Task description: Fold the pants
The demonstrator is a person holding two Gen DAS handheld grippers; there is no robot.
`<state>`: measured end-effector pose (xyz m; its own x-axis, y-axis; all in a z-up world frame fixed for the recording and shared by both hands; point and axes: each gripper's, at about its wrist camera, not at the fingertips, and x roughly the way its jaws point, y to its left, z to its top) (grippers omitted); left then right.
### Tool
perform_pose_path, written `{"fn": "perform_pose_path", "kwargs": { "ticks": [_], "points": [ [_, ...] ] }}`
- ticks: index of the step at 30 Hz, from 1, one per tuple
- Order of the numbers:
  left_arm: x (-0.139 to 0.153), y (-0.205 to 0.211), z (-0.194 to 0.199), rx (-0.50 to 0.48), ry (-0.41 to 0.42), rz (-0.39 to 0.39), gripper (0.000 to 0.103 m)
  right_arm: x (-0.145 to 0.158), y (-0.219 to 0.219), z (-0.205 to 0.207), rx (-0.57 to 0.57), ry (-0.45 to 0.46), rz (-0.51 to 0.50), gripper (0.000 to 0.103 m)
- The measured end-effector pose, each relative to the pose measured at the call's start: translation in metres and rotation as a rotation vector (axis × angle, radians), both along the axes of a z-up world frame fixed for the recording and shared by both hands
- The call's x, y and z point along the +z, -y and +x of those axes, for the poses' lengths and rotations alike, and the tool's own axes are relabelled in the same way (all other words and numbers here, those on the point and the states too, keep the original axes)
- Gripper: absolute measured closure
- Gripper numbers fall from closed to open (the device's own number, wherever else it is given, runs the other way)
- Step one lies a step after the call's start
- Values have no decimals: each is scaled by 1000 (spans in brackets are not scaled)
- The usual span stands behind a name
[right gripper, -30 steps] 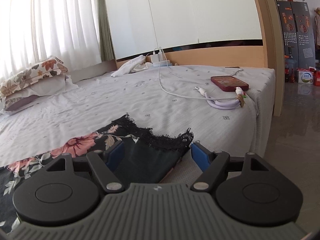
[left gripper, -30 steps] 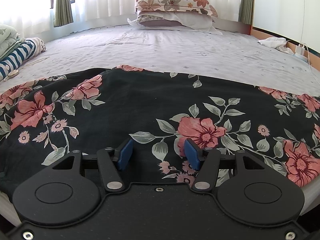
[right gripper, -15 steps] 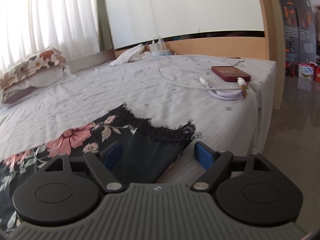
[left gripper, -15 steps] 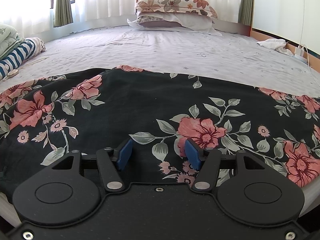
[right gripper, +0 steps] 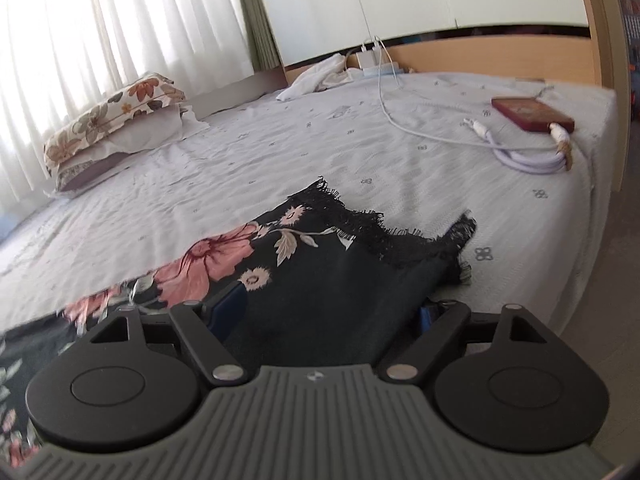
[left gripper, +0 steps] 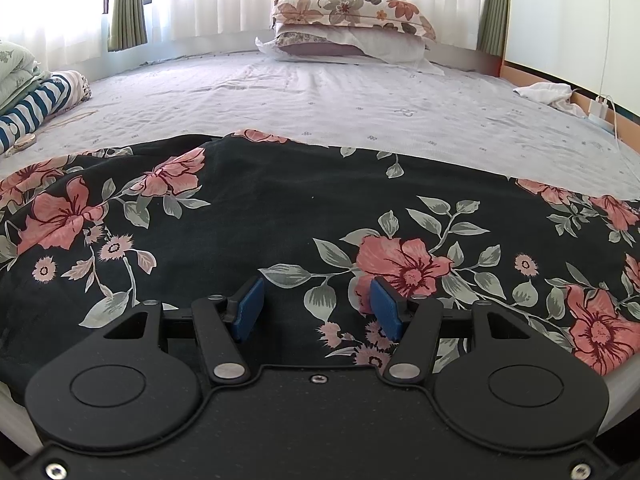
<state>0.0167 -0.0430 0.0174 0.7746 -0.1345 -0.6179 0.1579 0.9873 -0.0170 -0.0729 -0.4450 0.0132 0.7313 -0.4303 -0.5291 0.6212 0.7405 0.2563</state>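
Black pants with pink flowers lie spread flat across the near side of the bed. My left gripper hovers just over their near edge, open, both blue pads apart with only flat cloth below. In the right wrist view the leg end of the pants shows its frayed black lace hem. My right gripper straddles this leg end and its jaws are closing. The cloth fills the gap between them and partly hides the right pad. I see no pinch on the cloth.
Stacked floral pillows sit at the bed's far end. Striped folded bedding lies at the left. A white cloth and charger lie by the headboard. A red phone and coiled cable lie near the bed's right edge.
The right gripper has swung and moved in over the leg end, which now lies between its jaws; the jaws have narrowed a little. The left gripper has not moved.
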Motion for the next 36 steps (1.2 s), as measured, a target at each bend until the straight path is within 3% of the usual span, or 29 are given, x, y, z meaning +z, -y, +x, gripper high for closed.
{"fn": "perform_pose_path", "kwargs": {
  "ticks": [4,7,8,9,10,12,16,23,31,36],
  "points": [
    [3,-2,4,19,-27,-21,46,-2,13,13,-18,19,61,32],
    [6,-4,4,30,-41,-35,46,0,13,21,-18,-2,51,49],
    [7,-5,3,36,-41,-45,46,1,13,22,-23,-12,48,67],
    [10,-8,2,45,-32,-60,47,2,15,22,-28,-16,60,95],
    [14,-12,1,53,-14,-77,47,3,17,22,-36,-17,85,98],
    [22,-20,-1,75,25,-78,47,11,17,20,-39,8,110,98],
    [32,-34,4,114,43,-47,47,37,-11,25,22,25,7,98],
    [27,-78,2,185,26,-159,47,68,-109,64,273,33,-40,99],
    [31,-118,-13,250,145,-116,47,35,-265,102,576,-37,12,98],
    [29,-138,-17,249,150,-170,47,13,-334,109,671,-94,15,98]
  ]
}}
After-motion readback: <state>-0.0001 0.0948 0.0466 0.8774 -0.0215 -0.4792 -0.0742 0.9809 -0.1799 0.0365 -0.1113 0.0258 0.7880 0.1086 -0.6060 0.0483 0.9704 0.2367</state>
